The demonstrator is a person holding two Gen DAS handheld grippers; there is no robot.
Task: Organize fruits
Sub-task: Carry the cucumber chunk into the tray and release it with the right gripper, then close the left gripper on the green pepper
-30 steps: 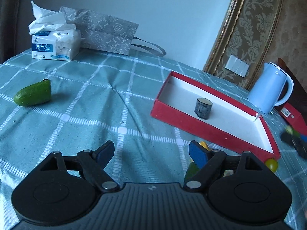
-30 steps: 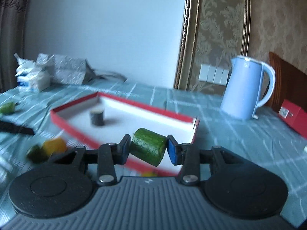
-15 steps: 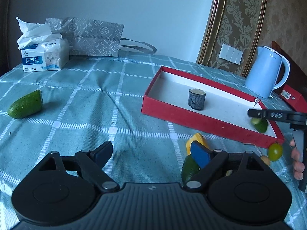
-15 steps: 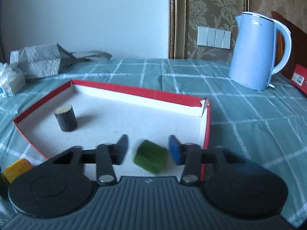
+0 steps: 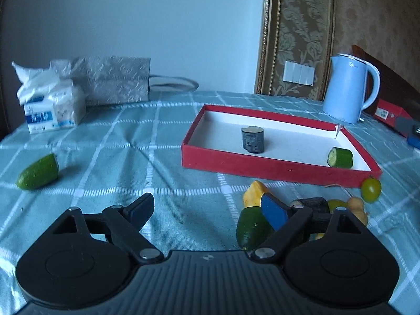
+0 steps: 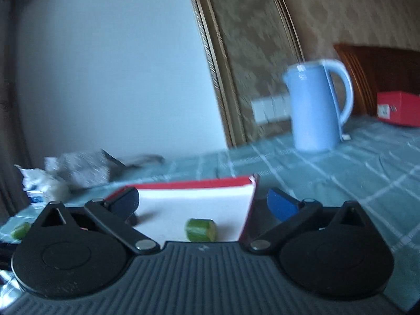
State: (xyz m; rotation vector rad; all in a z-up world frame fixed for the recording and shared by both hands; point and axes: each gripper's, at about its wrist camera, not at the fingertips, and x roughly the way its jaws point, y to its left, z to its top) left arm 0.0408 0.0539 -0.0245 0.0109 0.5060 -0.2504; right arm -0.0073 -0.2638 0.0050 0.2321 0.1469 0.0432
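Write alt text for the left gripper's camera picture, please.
A red tray on a checked tablecloth holds a cucumber chunk and a dark cylinder. The open left gripper hovers near more fruit pieces.

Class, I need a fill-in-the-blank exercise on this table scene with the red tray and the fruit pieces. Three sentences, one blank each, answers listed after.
1. The short cucumber piece lies inside the ____ tray.
2. The dark cylinder stands in the tray, while the long cucumber half lies outside it on the ____.
3. The kettle behind the tray is light ____.

Missing words: red; tablecloth; blue
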